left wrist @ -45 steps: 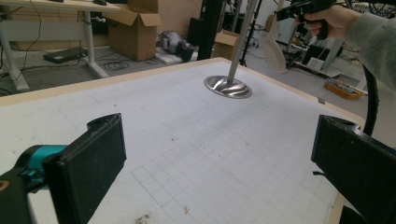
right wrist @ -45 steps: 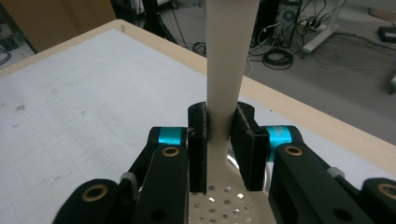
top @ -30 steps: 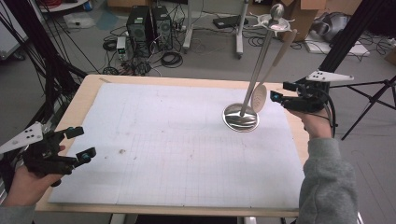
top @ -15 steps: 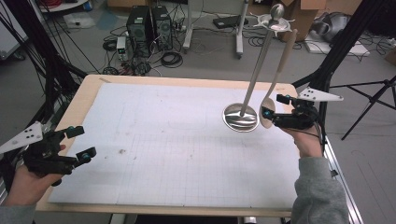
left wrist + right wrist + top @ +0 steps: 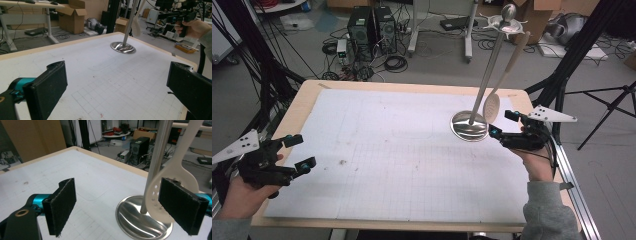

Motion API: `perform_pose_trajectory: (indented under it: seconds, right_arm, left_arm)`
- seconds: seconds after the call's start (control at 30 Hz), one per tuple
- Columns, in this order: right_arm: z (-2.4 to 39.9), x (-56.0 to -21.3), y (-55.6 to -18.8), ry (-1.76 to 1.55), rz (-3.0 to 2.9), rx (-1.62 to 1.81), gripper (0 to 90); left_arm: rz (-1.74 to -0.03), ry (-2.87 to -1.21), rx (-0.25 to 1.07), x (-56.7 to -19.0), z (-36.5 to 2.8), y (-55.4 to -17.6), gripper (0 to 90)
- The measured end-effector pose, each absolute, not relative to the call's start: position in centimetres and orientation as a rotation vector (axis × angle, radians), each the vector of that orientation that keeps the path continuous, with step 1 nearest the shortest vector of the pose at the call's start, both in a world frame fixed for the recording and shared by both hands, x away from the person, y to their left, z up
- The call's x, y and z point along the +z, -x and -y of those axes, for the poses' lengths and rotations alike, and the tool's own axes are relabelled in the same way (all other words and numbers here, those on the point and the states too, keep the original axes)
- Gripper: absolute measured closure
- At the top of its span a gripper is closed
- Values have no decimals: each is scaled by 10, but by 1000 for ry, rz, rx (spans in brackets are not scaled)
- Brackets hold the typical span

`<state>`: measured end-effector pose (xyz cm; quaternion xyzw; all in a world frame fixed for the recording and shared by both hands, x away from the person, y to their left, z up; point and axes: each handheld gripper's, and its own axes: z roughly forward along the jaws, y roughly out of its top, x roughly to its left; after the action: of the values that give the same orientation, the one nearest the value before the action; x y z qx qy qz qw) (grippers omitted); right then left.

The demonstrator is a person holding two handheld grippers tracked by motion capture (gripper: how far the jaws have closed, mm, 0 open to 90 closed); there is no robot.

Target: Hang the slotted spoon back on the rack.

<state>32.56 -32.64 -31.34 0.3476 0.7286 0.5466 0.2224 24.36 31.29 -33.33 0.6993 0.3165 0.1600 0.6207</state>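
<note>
White table mat, hanging slotted spoon

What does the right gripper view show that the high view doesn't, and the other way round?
Right gripper view: small holes in the pale slotted spoon hanging beside the pole. High view: the rack's top, and the left hand-held gripper open at the table's near corner. Both: the round steel base, the white gridded mat, and the right hand-held gripper open.

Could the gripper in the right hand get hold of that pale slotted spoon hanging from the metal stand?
Probably yes. The right gripper is open beside the slotted spoon, whose bowl hangs free next to the stand, with nothing between them.
</note>
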Motion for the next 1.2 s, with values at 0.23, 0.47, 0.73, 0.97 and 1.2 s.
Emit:
perform_pose_trajectory:
  seconds: [0.23,0.47,0.73,0.97,1.2]
  right_arm:
    - [327,-318,-315,-964,-2002,1520,138]
    - [325,-326,-305,-954,-2017,1521,137]
    - [329,-327,-293,-925,-2023,1530,130]
    - [330,-333,-284,-915,-2025,1528,125]
    - [335,-337,-275,-957,-2007,1560,115]
  left_arm:
    - [-726,-1609,369,-334,-312,-246,35]
    - [-720,-1606,370,-334,-308,-248,35]
    - [-723,-1602,383,-334,-309,-248,35]
    - [-726,-1602,395,-333,-308,-246,35]
    - [-715,-1609,401,-331,-305,-244,35]
